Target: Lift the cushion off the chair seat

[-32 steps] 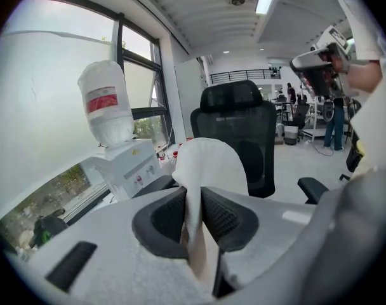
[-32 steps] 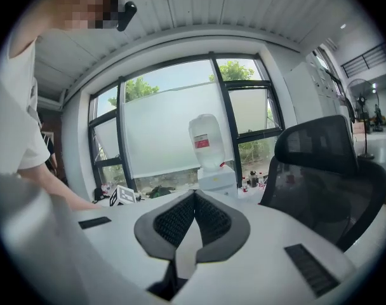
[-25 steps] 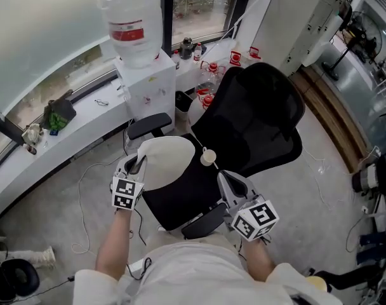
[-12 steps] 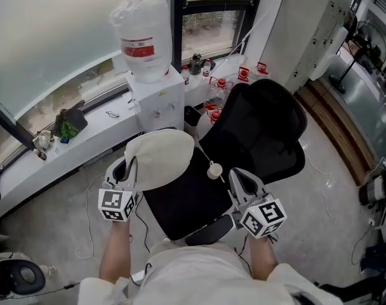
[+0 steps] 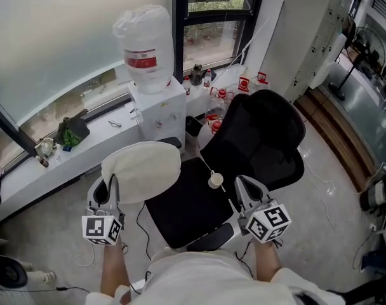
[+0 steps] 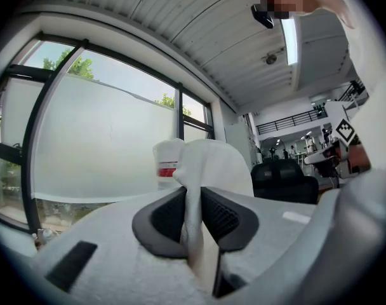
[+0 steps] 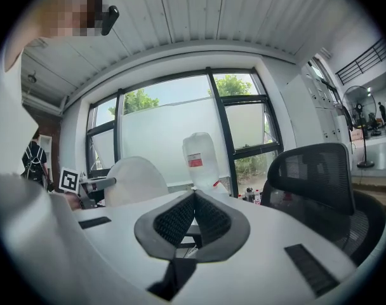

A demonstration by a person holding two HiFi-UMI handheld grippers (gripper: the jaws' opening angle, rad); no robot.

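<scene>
Since a second ago: the cream cushion has come up off the black chair seat and swung toward the person's left, carried by the left gripper. The right gripper has hardly shifted.
Cushion: held in the air at the seat's left edge, in front of the white water dispenser. One edge is pinched and the rest stands out beyond the jaws.
Left gripper: the left gripper view shows both dark pads clamped tight on a fold of the cushion's edge, with cream fabric rising between and above them.
Right gripper: jaws pressed together at the tips with nothing between them. It is held about level, near the seat's front and just beside the near armrest.
Chair: a black mesh office chair, with its backrest at the right of the head view and its far armrest partly behind the cushion.
Cord: a white cord ending in a small cream disc lies across the seat.
Backdrop: a large water bottle with a red label sits on the dispenser, below tall windows. Small items lie on the sill, and red-capped containers stand by the glass.
</scene>
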